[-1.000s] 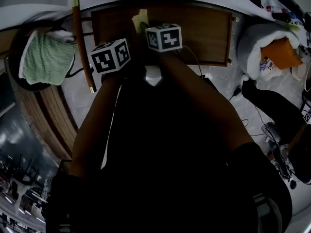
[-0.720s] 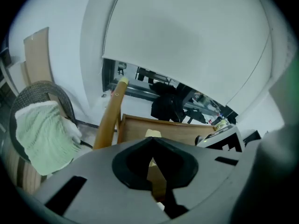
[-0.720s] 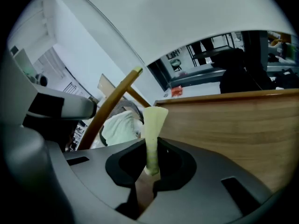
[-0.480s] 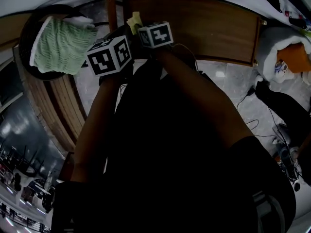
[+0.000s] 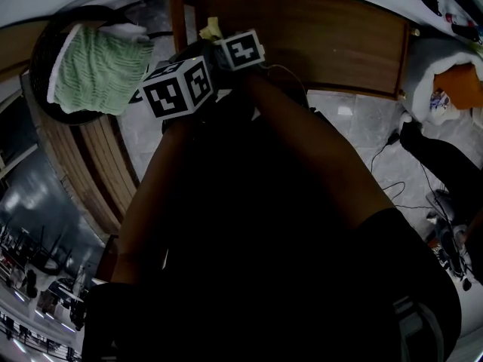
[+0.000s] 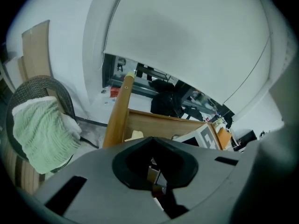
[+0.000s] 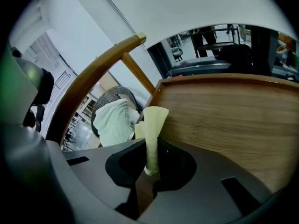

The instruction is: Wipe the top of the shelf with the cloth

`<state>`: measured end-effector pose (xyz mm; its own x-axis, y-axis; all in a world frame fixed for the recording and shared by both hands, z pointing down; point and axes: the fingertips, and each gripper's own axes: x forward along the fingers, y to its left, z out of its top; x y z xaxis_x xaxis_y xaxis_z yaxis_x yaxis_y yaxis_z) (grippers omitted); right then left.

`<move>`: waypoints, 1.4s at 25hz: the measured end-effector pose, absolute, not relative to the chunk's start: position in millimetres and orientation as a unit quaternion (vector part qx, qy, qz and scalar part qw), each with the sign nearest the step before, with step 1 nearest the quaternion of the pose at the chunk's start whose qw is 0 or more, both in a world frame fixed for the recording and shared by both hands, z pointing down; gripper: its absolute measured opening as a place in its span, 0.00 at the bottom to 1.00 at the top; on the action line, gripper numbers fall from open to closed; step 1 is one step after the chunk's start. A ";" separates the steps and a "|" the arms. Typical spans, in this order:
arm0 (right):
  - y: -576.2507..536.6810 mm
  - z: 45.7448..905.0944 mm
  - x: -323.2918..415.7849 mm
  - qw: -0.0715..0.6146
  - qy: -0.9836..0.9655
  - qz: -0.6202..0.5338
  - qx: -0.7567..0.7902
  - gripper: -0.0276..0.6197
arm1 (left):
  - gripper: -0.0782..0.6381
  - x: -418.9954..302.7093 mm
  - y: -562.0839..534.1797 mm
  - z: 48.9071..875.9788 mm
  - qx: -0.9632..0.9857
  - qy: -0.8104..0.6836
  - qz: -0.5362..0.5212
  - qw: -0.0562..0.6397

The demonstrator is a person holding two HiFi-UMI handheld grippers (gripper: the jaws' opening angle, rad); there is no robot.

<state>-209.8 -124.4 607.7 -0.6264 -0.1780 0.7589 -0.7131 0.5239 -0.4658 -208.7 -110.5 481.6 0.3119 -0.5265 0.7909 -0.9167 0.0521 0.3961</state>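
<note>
The brown wooden shelf top runs across the upper part of the head view. My right gripper is shut on a pale yellow cloth, whose bunched end sticks up past the jaws. In the head view the cloth lies at the shelf's left end, just beyond the right gripper's marker cube. My left gripper is shut on nothing and hangs off the shelf's left end; its cube sits close beside the right one. The shelf shows ahead of it.
A round wicker basket with a green and white towel stands left of the shelf. A wooden pole rises at the shelf's left end. Cables and bags lie on the floor at the right.
The right gripper has carried the cloth leftward along the shelf top to its left end. The left gripper has stayed close beside it. Little has moved in the last half second.
</note>
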 end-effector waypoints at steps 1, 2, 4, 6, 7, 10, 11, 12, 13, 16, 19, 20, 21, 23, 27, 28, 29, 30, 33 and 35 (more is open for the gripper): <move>-124.1 607.8 -206.3 0.333 -0.807 0.403 0.276 0.12 | 0.12 -206.7 -111.3 483.5 0.657 -0.549 0.210 0.472; -123.8 608.4 -201.6 0.335 -0.806 0.403 0.276 0.12 | 0.12 -203.8 -111.7 485.6 0.659 -0.547 0.215 0.469; -123.7 610.7 -188.3 0.341 -0.803 0.401 0.280 0.12 | 0.12 -195.0 -112.0 491.4 0.661 -0.543 0.225 0.467; -124.9 611.8 -172.8 0.348 -0.799 0.400 0.284 0.12 | 0.12 -183.1 -112.1 499.1 0.659 -0.537 0.232 0.472; -126.1 611.8 -164.4 0.350 -0.797 0.400 0.287 0.12 | 0.12 -176.5 -112.4 503.2 0.658 -0.535 0.235 0.475; -129.8 611.0 -137.6 0.353 -0.793 0.400 0.295 0.12 | 0.12 -155.0 -113.2 514.7 0.653 -0.529 0.245 0.483; -130.6 610.8 -128.5 0.354 -0.791 0.400 0.297 0.12 | 0.12 -147.6 -113.4 518.6 0.652 -0.526 0.248 0.486; -131.6 610.6 -119.4 0.355 -0.790 0.401 0.299 0.12 | 0.12 -140.2 -113.8 522.6 0.651 -0.524 0.252 0.488; -133.1 610.3 -110.1 0.357 -0.789 0.400 0.301 0.12 | 0.12 -132.9 -114.3 526.6 0.650 -0.521 0.256 0.490; -137.0 609.5 -79.6 0.365 -0.785 0.394 0.307 0.12 | 0.12 -109.0 -117.2 537.5 0.650 -0.511 0.267 0.495; -139.1 609.2 -47.9 0.374 -0.781 0.390 0.314 0.12 | 0.12 -83.3 -120.5 544.1 0.654 -0.501 0.277 0.495; -139.7 609.0 -37.7 0.375 -0.780 0.389 0.316 0.12 | 0.12 -73.8 -121.3 546.0 0.655 -0.497 0.279 0.495; -140.9 608.6 -27.5 0.376 -0.779 0.387 0.318 0.12 | 0.12 -63.8 -122.1 548.0 0.657 -0.493 0.281 0.497; -144.4 607.3 -7.5 0.377 -0.778 0.384 0.325 0.12 | 0.12 -43.4 -124.6 552.0 0.659 -0.484 0.285 0.500; -148.7 607.0 30.8 0.375 -0.769 0.391 0.339 0.12 | 0.12 -6.6 -129.1 561.8 0.667 -0.467 0.298 0.498; -149.2 607.3 41.2 0.375 -0.767 0.392 0.343 0.12 | 0.12 2.5 -129.2 564.8 0.669 -0.462 0.301 0.498; -150.2 607.2 52.0 0.376 -0.765 0.391 0.347 0.12 | 0.12 12.1 -129.9 567.1 0.672 -0.457 0.304 0.498; -151.6 606.4 63.0 0.376 -0.763 0.390 0.352 0.12 | 0.12 21.8 -131.5 568.1 0.674 -0.453 0.305 0.498; -156.4 603.1 96.9 0.376 -0.758 0.388 0.366 0.12 | 0.12 50.6 -139.4 566.0 0.683 -0.443 0.304 0.495; -159.6 602.1 122.0 0.376 -0.752 0.387 0.379 0.12 | 0.12 68.9 -144.5 563.9 0.690 -0.437 0.303 0.492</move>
<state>122.0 -159.6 602.1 -0.4293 -0.2789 0.8590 -0.8610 0.4138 -0.2959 68.9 -144.5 563.9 0.4349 -0.3046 0.8474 -0.9004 -0.1352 0.4135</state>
